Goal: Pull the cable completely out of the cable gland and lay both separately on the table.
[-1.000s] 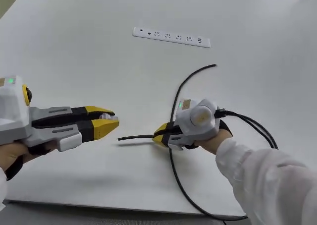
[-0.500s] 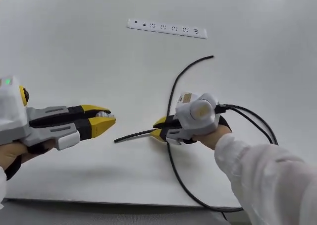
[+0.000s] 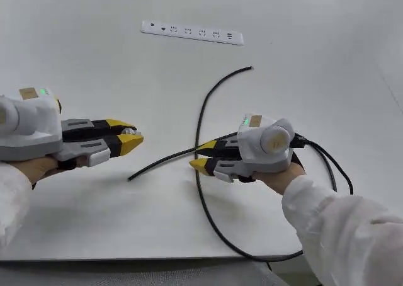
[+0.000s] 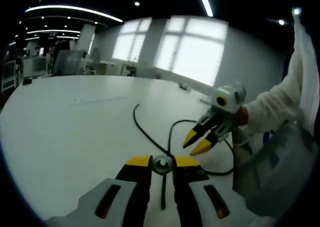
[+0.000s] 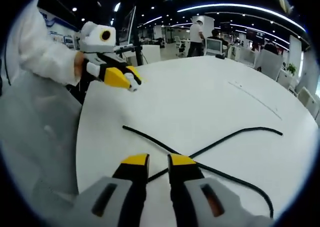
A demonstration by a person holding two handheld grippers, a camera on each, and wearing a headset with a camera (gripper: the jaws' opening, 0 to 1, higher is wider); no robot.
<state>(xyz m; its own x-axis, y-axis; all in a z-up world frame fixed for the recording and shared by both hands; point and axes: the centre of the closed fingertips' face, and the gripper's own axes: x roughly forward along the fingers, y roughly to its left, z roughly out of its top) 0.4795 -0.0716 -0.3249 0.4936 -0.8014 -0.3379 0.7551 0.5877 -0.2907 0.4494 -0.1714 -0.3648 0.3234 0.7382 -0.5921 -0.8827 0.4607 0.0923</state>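
The left gripper (image 3: 131,138) is closed on the cable gland (image 4: 161,164), a small, pale, round piece held at the jaw tips above the table (image 3: 94,59). The black cable (image 3: 200,109) lies in a loose curve on the table, well apart from the gland. The right gripper (image 3: 200,156) is over the cable with its jaws apart; whether a jaw touches the cable, I cannot say.

I judge the gland to be light, hard and smooth, so it may roll: keep the grip across its body and set it down flat. The cable looks thin, limp and a little springy, and is best taken near one end.
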